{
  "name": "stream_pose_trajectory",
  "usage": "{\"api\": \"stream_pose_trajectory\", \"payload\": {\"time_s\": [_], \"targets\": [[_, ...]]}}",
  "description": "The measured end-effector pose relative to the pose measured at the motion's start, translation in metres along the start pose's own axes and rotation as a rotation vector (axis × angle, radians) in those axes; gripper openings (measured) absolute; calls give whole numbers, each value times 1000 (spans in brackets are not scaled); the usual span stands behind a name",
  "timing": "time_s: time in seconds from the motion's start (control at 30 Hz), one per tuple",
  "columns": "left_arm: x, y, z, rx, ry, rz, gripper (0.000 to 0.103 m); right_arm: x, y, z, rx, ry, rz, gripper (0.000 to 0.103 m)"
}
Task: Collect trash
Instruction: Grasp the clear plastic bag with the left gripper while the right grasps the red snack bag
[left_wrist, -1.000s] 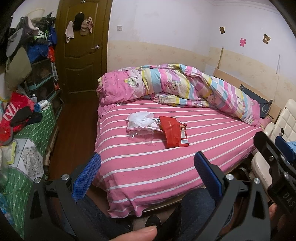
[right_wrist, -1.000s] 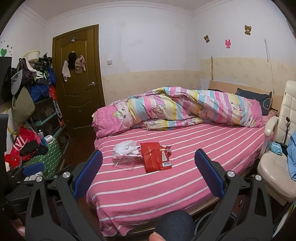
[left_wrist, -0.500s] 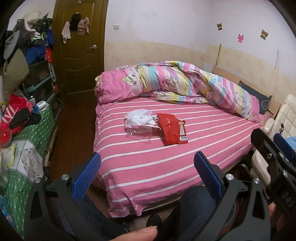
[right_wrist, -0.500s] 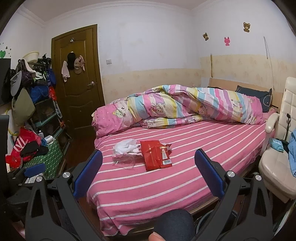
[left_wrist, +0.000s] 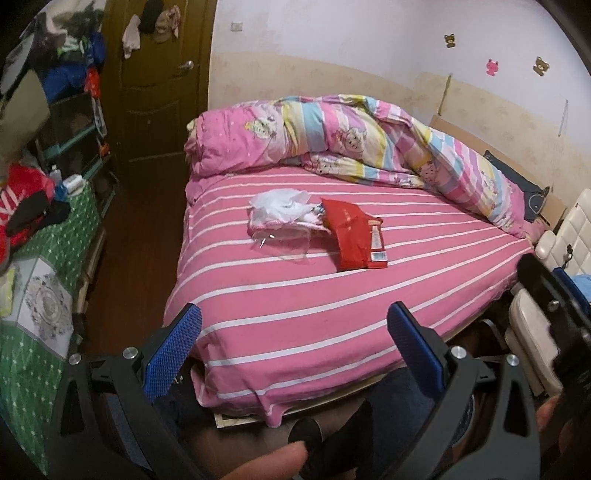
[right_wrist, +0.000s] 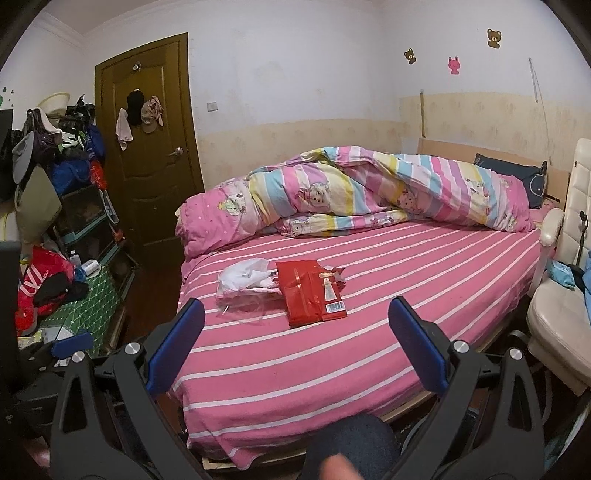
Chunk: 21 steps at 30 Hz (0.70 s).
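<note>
right wrist view: red wrapper, white plastic bag mid-frame on bed; light, crinkly; we pinch wrapper edge; both hand-held grippers released, empty.

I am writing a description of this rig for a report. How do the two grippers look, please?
Both look alike. The left gripper and the right gripper each have two black angular arms with cut-out openings and silver round bolts at the joints. Their fingers carry bright blue pads with a fine dotted texture. No cables show. White lettering marks the right gripper's body in the left wrist view.
</note>
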<state>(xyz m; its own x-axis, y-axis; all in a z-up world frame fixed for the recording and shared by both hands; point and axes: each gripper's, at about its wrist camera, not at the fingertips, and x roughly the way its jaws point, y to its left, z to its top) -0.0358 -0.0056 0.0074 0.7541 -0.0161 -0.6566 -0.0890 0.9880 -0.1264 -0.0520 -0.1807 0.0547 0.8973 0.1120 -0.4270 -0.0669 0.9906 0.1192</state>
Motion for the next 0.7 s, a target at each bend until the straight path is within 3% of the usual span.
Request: {"api": "stream_pose_trajectory", "payload": {"time_s": [0.37,0.7], "targets": [[85,48,-5,-88,79,-66,97,73,5,-18,-43,74,33,99],[162,54,8,-118,115,-160,97,157,5,-33,-63,177,54,99]]}}
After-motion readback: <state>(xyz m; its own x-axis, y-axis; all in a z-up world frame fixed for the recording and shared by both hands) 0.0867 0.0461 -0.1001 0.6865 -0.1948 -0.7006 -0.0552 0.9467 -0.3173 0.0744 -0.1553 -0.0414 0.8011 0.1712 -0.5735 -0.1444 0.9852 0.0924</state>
